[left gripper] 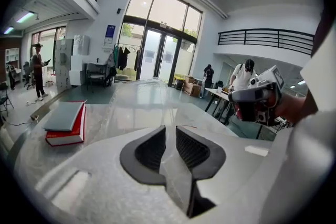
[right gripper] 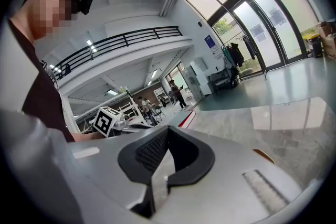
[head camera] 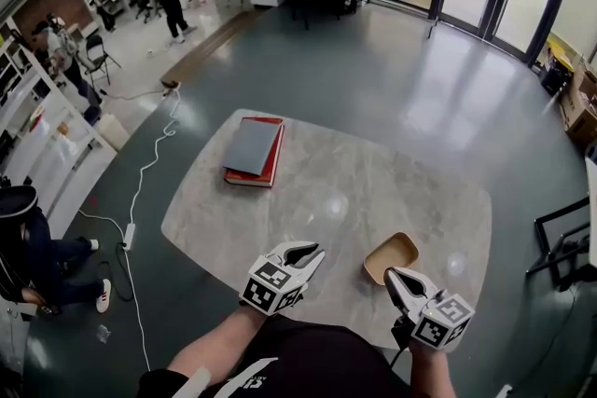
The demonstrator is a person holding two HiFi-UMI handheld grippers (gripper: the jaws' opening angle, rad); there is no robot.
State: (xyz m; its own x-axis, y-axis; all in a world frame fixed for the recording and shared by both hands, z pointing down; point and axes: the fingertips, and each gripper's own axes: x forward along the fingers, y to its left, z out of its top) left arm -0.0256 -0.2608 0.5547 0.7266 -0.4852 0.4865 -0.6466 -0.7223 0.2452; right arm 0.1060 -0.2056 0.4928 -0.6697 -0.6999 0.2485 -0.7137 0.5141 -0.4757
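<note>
My left gripper [head camera: 306, 254] hovers over the near edge of the marble table [head camera: 308, 186]. In the left gripper view the left gripper [left gripper: 170, 131] is shut on a clear plastic film [left gripper: 135, 99], which billows forward over the tabletop. My right gripper [head camera: 395, 281] is shut just beside the near corner of a shallow brown paper tray [head camera: 392, 256]; I see nothing held between its jaws in the right gripper view [right gripper: 167, 131]. Only a sliver of the tray [right gripper: 261, 155] shows there. The two grippers are apart, with the right gripper [left gripper: 257, 97] off to the left one's right.
A grey book on a red book [head camera: 254, 152] lies at the table's far left, and the stack [left gripper: 65, 123] also shows in the left gripper view. A white cable and power strip [head camera: 129, 236] run across the floor at left. People stand and sit farther left.
</note>
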